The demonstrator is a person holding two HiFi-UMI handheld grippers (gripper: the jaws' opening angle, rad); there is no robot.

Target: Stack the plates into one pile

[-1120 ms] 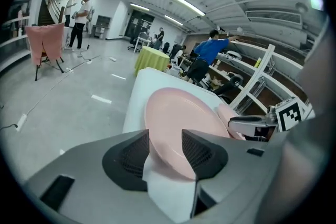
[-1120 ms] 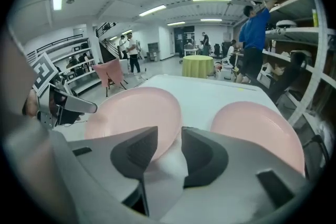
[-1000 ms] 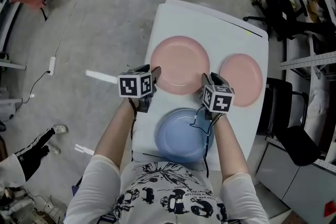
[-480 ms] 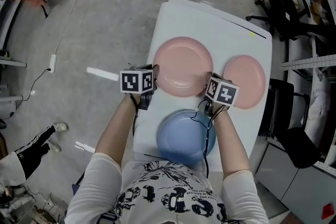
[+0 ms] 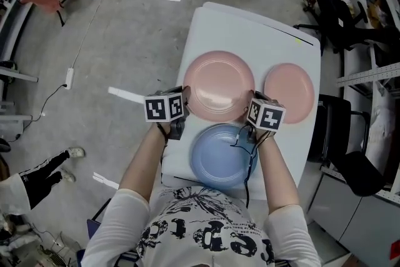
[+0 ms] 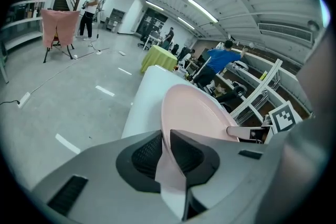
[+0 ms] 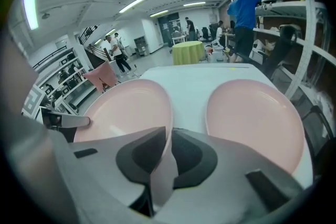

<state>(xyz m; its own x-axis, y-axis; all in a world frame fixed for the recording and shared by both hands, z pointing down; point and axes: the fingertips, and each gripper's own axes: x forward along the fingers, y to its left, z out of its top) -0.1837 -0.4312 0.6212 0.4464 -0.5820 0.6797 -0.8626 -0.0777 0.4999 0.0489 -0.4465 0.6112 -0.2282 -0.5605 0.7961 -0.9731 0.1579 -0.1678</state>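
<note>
Both hands are on one target here: the large pink plate, sitting mid-worktop. The small pink plate lies just beside it on the right, and the blue plate just near of it, right in front of the person. The left gripper is at the big plate's near-left rim. Its own view shows the jaws have just been closing, down to a narrow gap, with the pink rim sandwiched between the dark pads and both pressing on it. Mirror image on the other side: the right gripper is at the near-right rim, its jaws likewise just closing and pinched on the lip of that same plate. Why two grips? A plate this wide, held by a thin edge on one side only, would want to droop and slip, so clamping opposite sides should keep it level. Both grippers slant downward over the rim, which lets the pads bite across the lip rather than skate off it. Whether the plate is clear of the worktop yet, I can't tell. Nothing is stacked so far: three plates, three separate spots. My read is that this is the grasp for the first transfer, likely toward the blue plate close by, with the small one best saved for the top.
</note>
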